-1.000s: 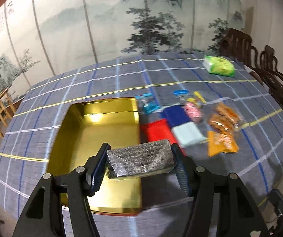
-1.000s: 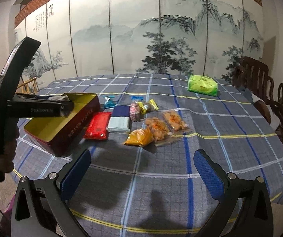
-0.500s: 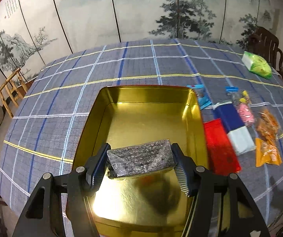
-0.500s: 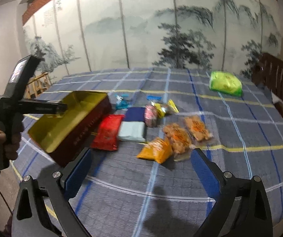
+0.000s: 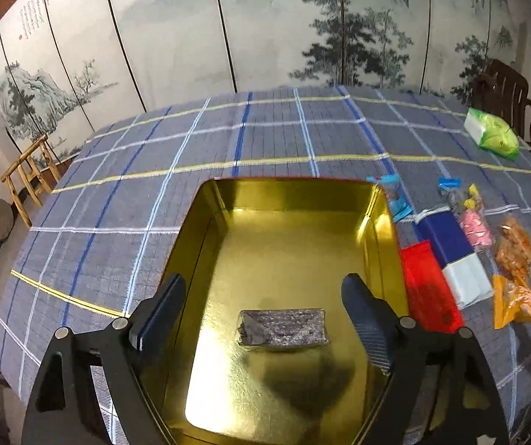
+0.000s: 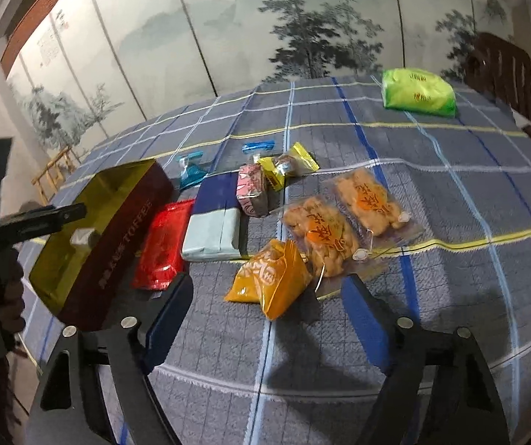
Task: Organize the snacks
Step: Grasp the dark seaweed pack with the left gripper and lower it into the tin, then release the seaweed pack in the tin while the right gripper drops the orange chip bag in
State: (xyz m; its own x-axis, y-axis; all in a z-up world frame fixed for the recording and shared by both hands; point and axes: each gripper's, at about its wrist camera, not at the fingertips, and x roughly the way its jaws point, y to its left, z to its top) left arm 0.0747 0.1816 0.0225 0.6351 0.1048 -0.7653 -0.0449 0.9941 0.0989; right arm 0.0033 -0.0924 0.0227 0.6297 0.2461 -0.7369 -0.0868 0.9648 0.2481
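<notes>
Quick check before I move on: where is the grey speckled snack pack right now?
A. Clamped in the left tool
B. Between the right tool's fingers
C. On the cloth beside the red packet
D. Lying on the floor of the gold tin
D: the grey speckled pack lies flat on the gold tin floor, with the left tool open and clear of it.

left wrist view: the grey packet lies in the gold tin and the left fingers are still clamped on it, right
Not quite. The grey packet does lie in the gold tin, but the left gripper is not clamped on it: its fingers have just been opening and stand apart, clear of the packet on both sides. The left wrist view shows this.
</notes>
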